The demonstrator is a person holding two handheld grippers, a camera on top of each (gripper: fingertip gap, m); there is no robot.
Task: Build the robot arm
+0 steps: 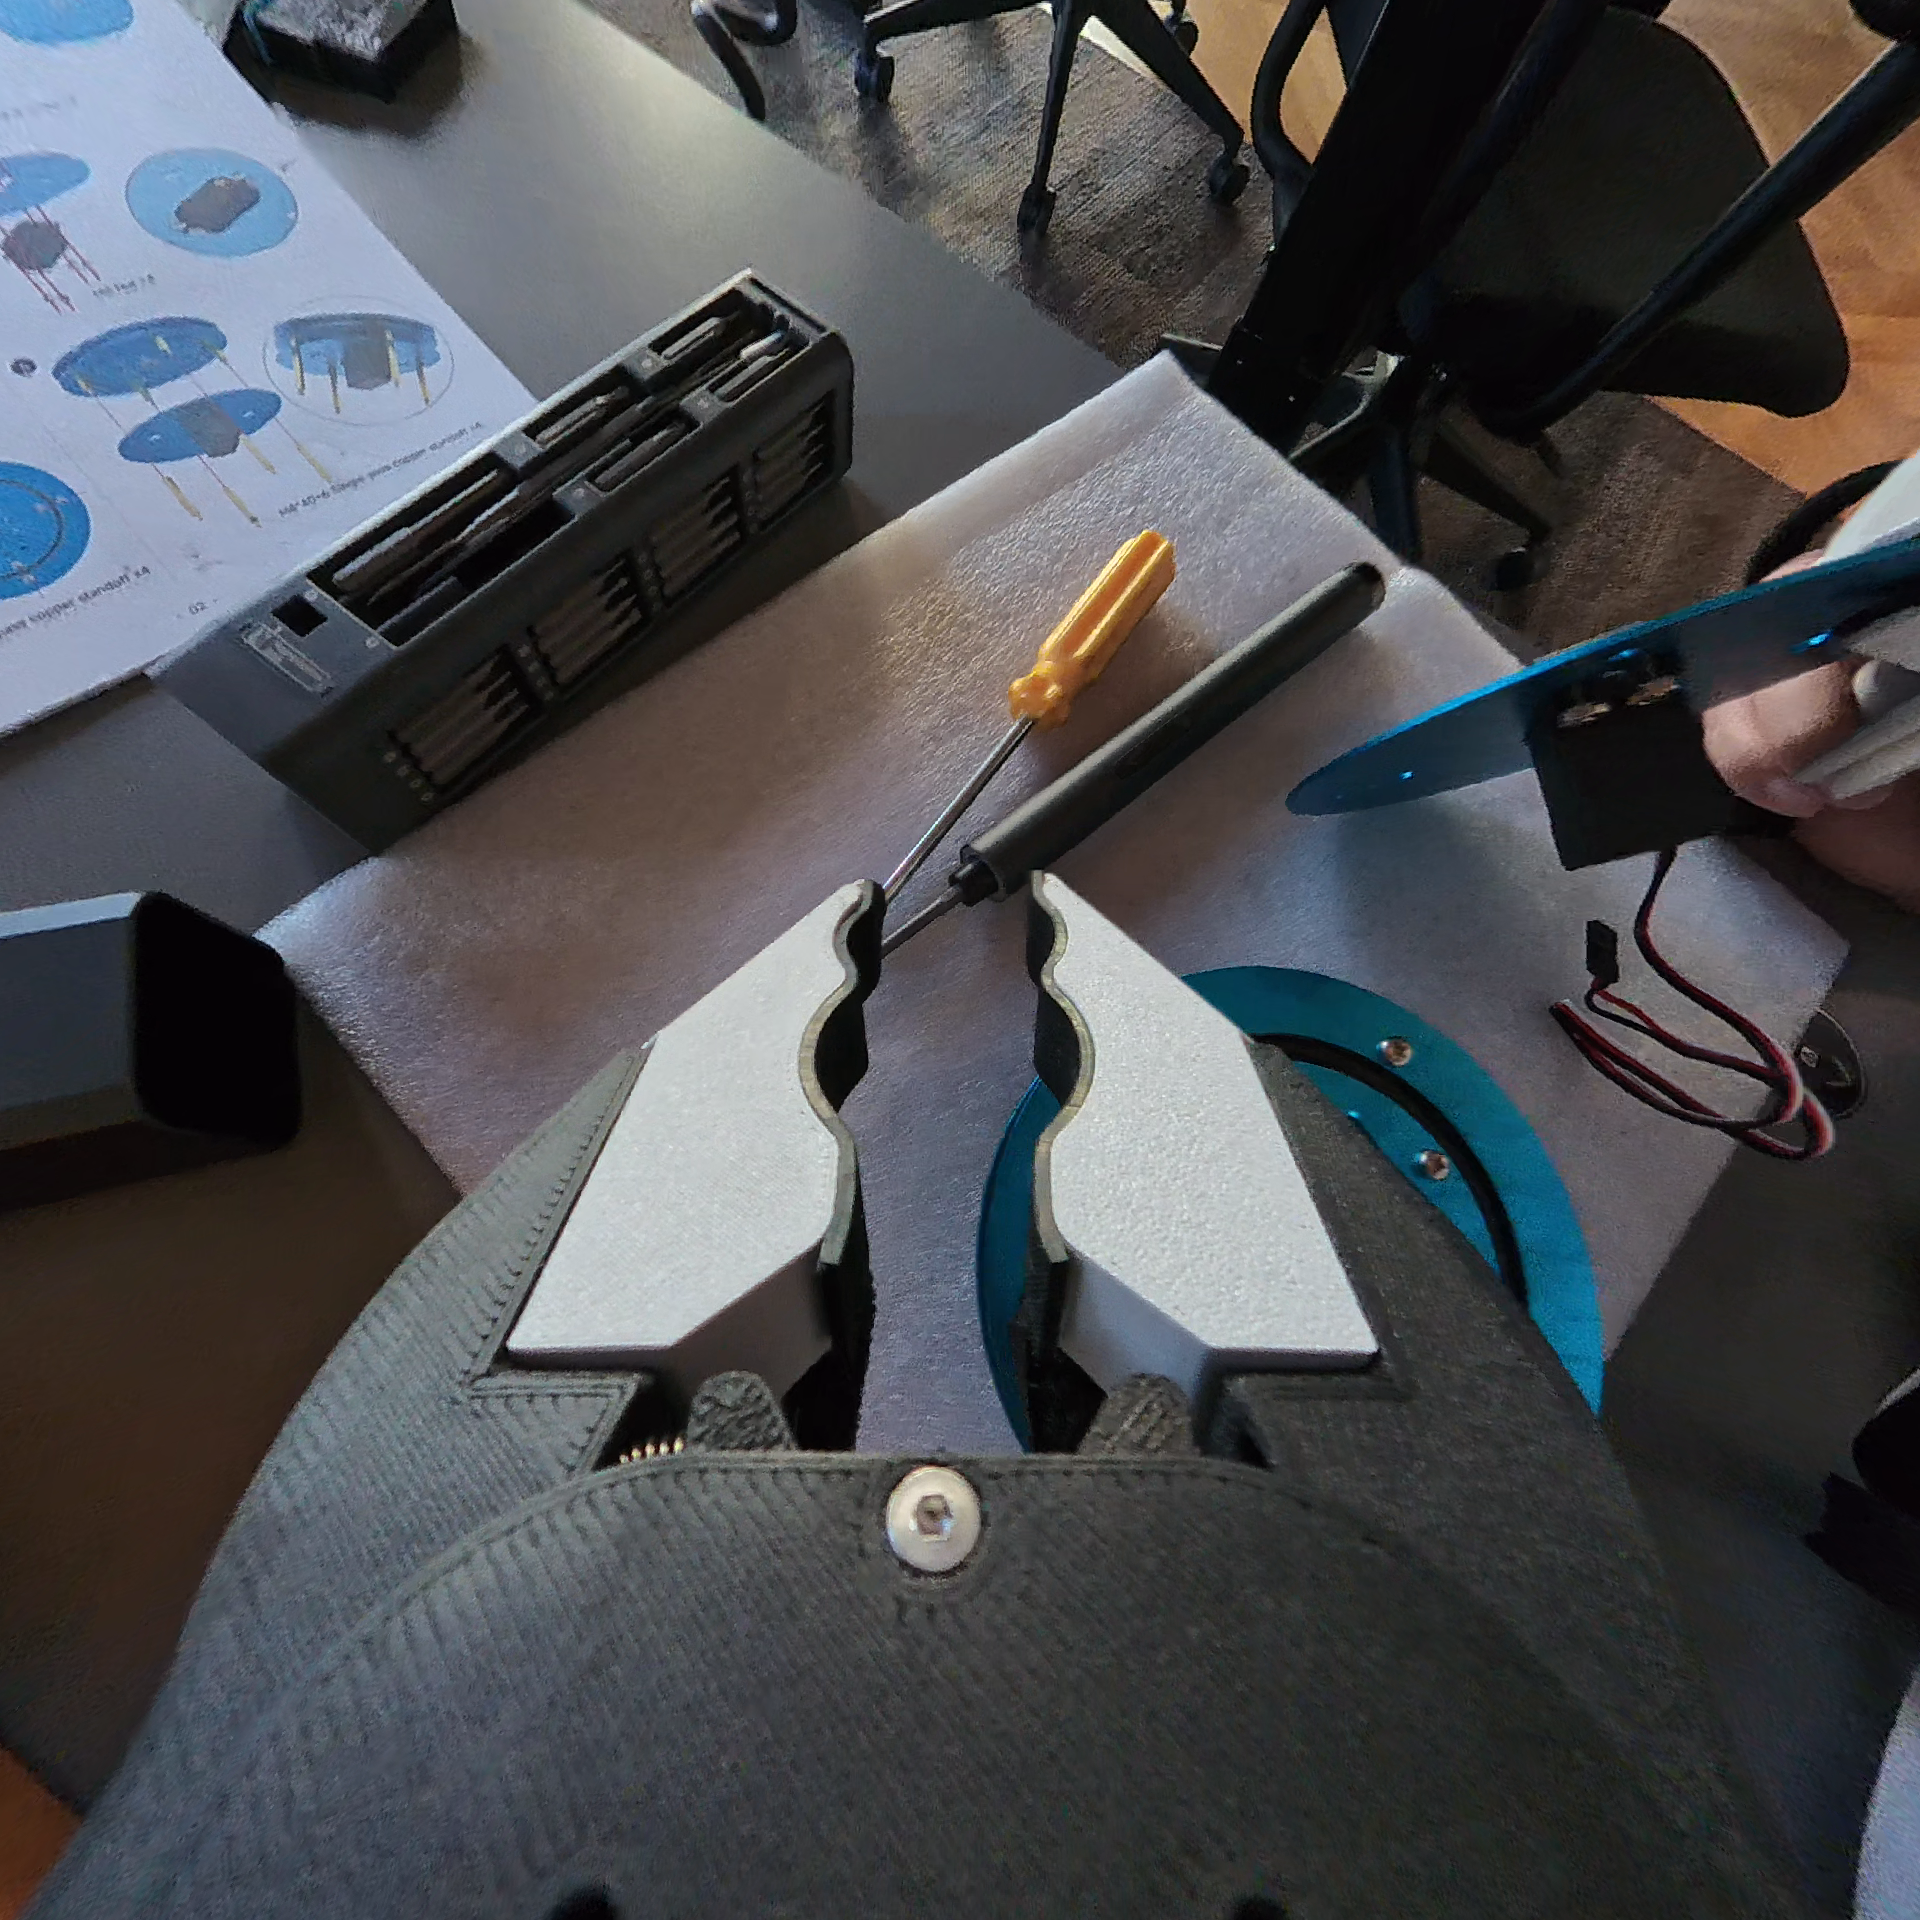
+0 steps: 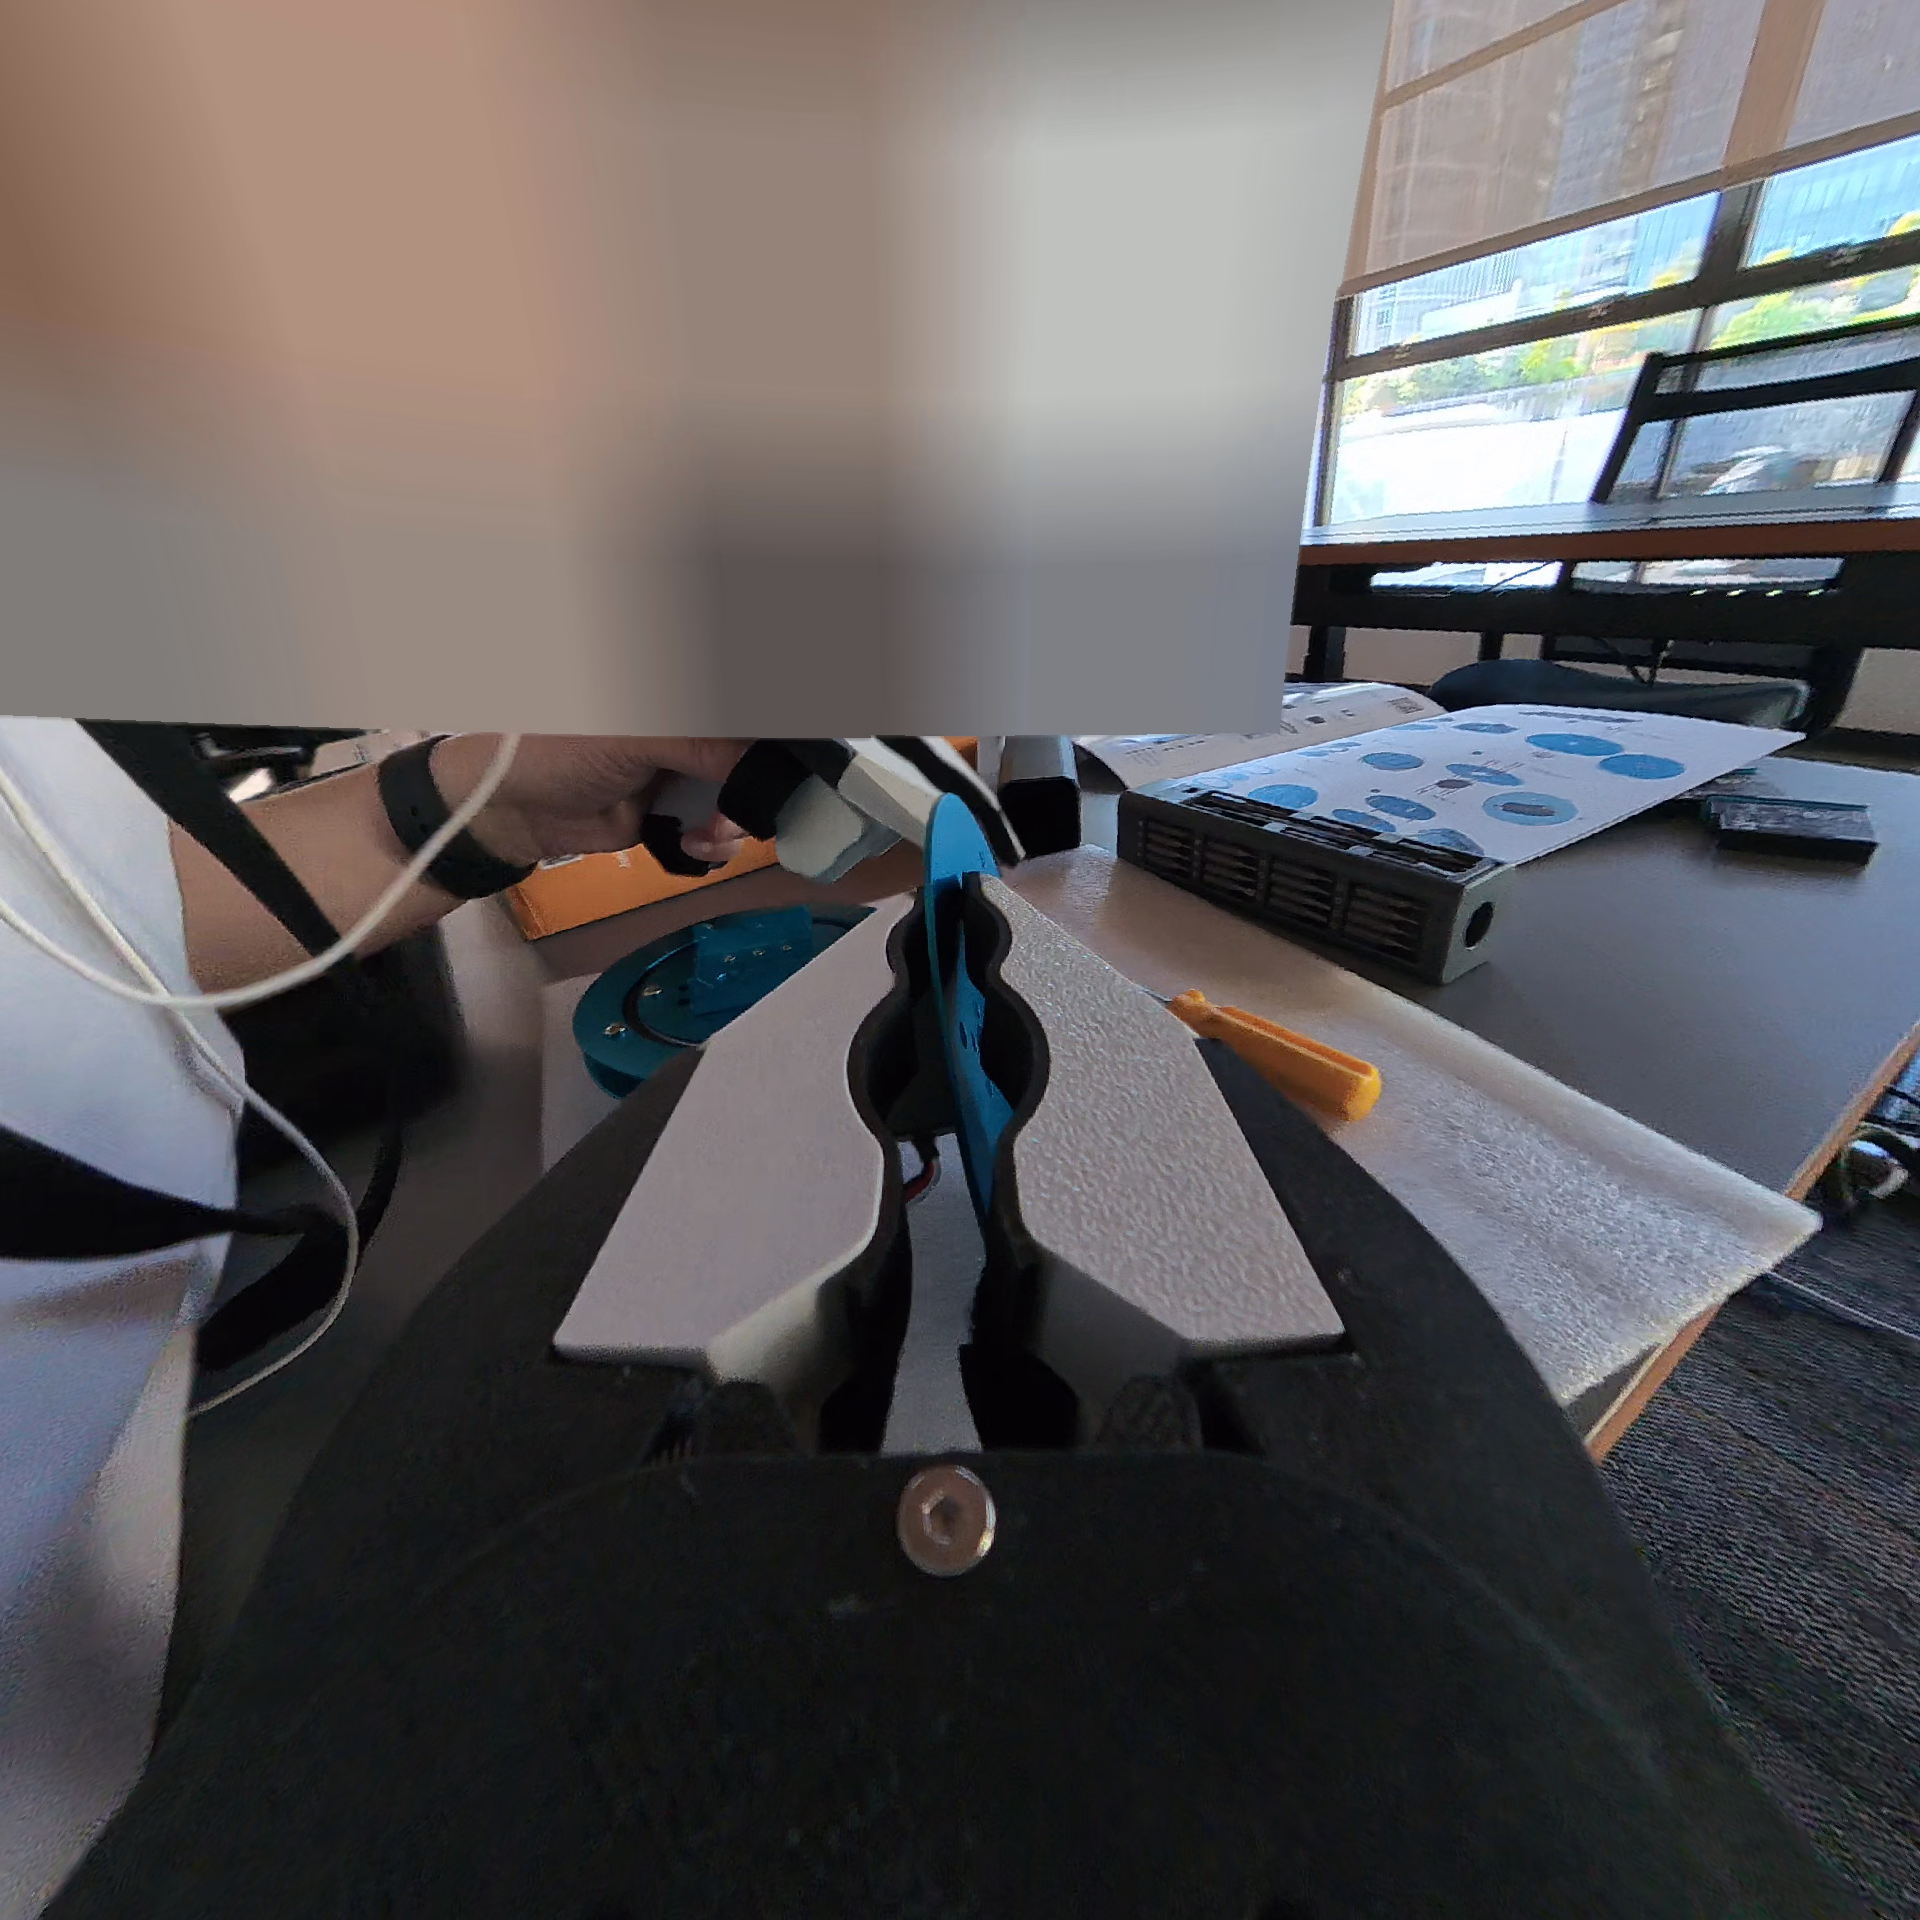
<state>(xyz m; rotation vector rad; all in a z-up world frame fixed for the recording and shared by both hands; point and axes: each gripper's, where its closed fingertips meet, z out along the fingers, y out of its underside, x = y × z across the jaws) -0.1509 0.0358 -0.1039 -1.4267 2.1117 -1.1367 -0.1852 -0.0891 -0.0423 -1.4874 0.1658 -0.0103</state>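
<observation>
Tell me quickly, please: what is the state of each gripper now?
Left gripper: open, empty, its tips at the two screwdrivers on the foam mat.
Right gripper: shut on the blue plate, held on edge.

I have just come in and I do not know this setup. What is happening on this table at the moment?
A person works with two handheld grippers over a white foam mat. The right gripper is shut on a blue plate carrying a black block with wires, held in the air. The left gripper is open, with its fingers at the tips of a yellow screwdriver and a black screwdriver lying on the mat. A blue ring and a bit case lie nearby.
</observation>
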